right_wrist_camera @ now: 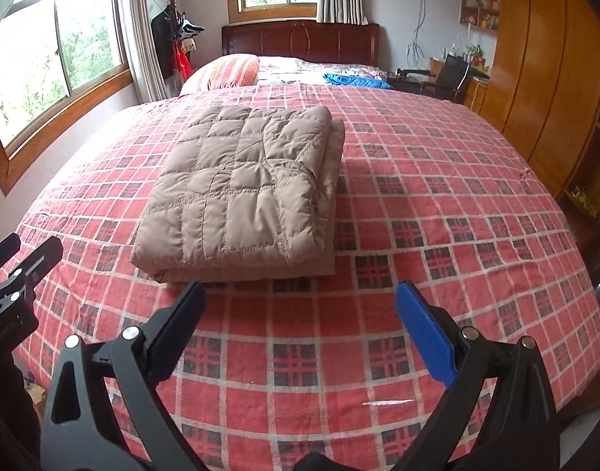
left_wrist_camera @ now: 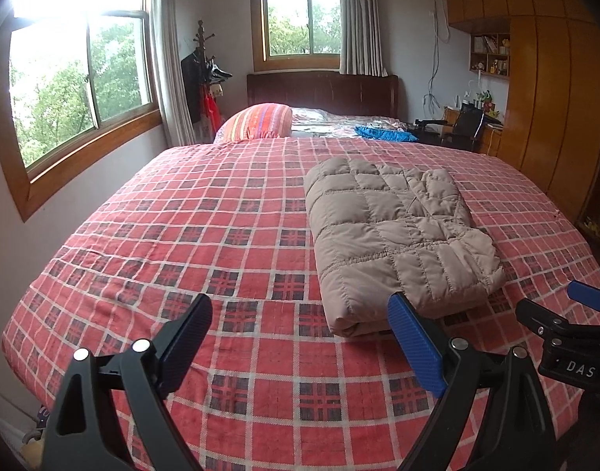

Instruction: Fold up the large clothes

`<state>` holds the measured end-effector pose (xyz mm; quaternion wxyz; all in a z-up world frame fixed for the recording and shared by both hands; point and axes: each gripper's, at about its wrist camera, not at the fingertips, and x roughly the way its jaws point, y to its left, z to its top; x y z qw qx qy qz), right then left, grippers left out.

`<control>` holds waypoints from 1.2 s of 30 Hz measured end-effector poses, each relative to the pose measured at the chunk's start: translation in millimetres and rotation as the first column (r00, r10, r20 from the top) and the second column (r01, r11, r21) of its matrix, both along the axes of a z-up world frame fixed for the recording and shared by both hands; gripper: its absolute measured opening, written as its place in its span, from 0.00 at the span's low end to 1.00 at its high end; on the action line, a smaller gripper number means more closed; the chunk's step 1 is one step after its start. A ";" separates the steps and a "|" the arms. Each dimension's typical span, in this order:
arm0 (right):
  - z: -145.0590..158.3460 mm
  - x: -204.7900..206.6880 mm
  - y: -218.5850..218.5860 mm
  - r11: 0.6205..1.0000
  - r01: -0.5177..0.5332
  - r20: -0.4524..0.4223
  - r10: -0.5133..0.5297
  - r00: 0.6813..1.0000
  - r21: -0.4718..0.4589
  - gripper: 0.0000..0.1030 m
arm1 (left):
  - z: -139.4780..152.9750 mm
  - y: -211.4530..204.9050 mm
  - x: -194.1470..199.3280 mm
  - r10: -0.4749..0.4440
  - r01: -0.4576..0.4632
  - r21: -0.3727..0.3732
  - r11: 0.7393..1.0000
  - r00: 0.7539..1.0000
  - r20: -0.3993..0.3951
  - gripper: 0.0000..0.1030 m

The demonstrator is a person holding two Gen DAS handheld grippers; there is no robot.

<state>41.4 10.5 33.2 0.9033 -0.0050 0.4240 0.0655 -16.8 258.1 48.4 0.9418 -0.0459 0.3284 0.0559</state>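
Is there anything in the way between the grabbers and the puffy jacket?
Nothing visible. Only bare checked bedspread lies between the folded jacket and the open right gripper and left gripper.

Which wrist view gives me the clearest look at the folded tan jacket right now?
The right wrist view: the folded tan jacket lies near the centre, whole and unobstructed, with its stacked layers visible. In the left wrist view it sits off to the right, and the left gripper, open, has its blue finger covering the near corner.

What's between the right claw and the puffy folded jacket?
Nothing but bare red checked bedspread. The right wrist view shows the open right claw just short of the folded jacket, not touching it.
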 end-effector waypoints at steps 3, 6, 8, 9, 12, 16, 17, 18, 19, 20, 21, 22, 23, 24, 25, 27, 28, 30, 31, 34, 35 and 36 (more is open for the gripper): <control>-0.5 -2.8 2.5 1.000 0.012 -0.001 -0.012 1.000 -0.005 0.94 | -0.2 -0.9 -0.7 -0.005 0.005 0.001 1.000 1.000 -0.001 0.89; 0.7 -3.9 2.9 1.000 0.023 0.007 -0.023 1.000 -0.018 0.94 | -0.4 -1.6 -1.7 -0.008 0.008 -0.003 1.000 1.000 -0.003 0.89; 2.4 -5.5 2.8 0.999 0.034 0.018 -0.034 0.999 -0.028 0.94 | -0.2 -3.2 -2.6 -0.011 0.011 -0.001 1.000 1.000 -0.001 0.89; 3.3 -6.8 2.2 0.999 0.038 0.022 -0.037 0.999 -0.031 0.94 | 0.0 -3.5 -2.9 -0.012 0.012 0.000 1.000 1.000 -0.001 0.89; 5.1 -7.3 0.8 0.999 0.039 0.027 -0.038 0.999 -0.026 0.94 | 0.8 -5.2 -3.7 -0.016 0.016 0.004 1.000 1.000 0.001 0.89; 6.6 -7.0 0.2 0.999 0.041 0.032 -0.040 0.999 -0.030 0.94 | 1.1 -5.1 -3.7 -0.015 0.015 0.002 1.000 1.000 0.001 0.89; 6.7 -7.1 0.2 0.999 0.042 0.033 -0.041 0.999 -0.033 0.94 | 1.0 -4.9 -3.4 -0.015 0.015 0.003 1.000 1.000 0.001 0.89; 6.8 -6.7 0.0 0.998 0.043 0.035 -0.042 0.999 -0.034 0.94 | 1.0 -5.0 -3.5 -0.014 0.014 0.004 1.000 1.000 0.001 0.89; 6.9 -6.8 0.0 0.998 0.045 0.038 -0.044 0.998 -0.036 0.94 | 0.9 -5.0 -3.4 -0.014 0.014 0.004 1.000 1.000 0.000 0.89; 7.3 -6.9 -0.1 0.998 0.048 0.040 -0.047 0.998 -0.039 0.94 | 0.9 -4.8 -3.2 -0.014 0.014 0.003 1.000 1.000 -0.001 0.89; 7.5 -6.7 0.1 0.998 0.049 0.042 -0.047 0.998 -0.041 0.94 | 1.0 -4.7 -3.2 -0.014 0.014 0.002 1.000 1.000 -0.001 0.89; 7.8 -6.6 -0.1 0.998 0.050 0.042 -0.048 0.998 -0.040 0.94 | 1.0 -4.8 -3.3 -0.014 0.014 0.002 1.000 1.000 -0.001 0.89; 7.5 -6.8 0.0 0.998 0.051 0.043 -0.049 0.998 -0.042 0.94 | 1.4 -4.8 -3.5 -0.014 0.014 0.002 1.000 1.000 0.000 0.89; 7.6 -6.7 0.3 0.998 0.053 0.044 -0.051 0.998 -0.046 0.94 | 1.1 -4.7 -3.3 -0.014 0.014 0.002 1.000 1.000 0.000 0.89; 7.6 -6.6 0.6 0.997 0.053 0.044 -0.051 0.998 -0.048 0.94 | 0.9 -4.6 -3.2 -0.014 0.014 0.002 1.000 1.000 -0.001 0.89; 7.6 -6.4 1.7 0.997 0.055 0.039 -0.052 0.998 -0.056 0.94 | 1.2 -4.5 -3.2 -0.013 0.013 0.003 1.000 1.000 0.000 0.89; 7.9 -6.7 2.2 0.997 0.056 0.040 -0.054 0.998 -0.060 0.94 | 1.3 -4.5 -2.9 -0.013 0.013 0.002 1.000 1.000 0.000 0.89; 7.8 -6.7 2.4 0.996 0.060 0.039 -0.058 0.998 -0.060 0.94 | 1.4 -4.4 -3.1 -0.013 0.013 0.002 1.000 1.000 0.000 0.89; 7.9 -6.4 1.9 0.996 0.061 0.038 -0.059 0.998 -0.058 0.94 | 1.5 -4.4 -3.1 -0.012 0.012 0.002 1.000 1.000 0.000 0.89; 8.4 -6.7 1.7 0.996 0.067 0.041 -0.064 0.997 -0.060 0.94 | 1.5 -4.4 -3.1 -0.013 0.013 0.003 1.000 1.000 0.001 0.89; 8.5 -6.8 1.4 0.996 0.068 0.042 -0.065 0.997 -0.058 0.94 | 1.4 -4.2 -3.2 -0.013 0.013 0.004 1.000 1.000 0.000 0.89; 8.5 -7.0 1.3 0.996 0.069 0.042 -0.067 0.997 -0.058 0.94 | 1.5 -4.3 -3.3 -0.014 0.014 0.003 1.000 1.000 0.000 0.89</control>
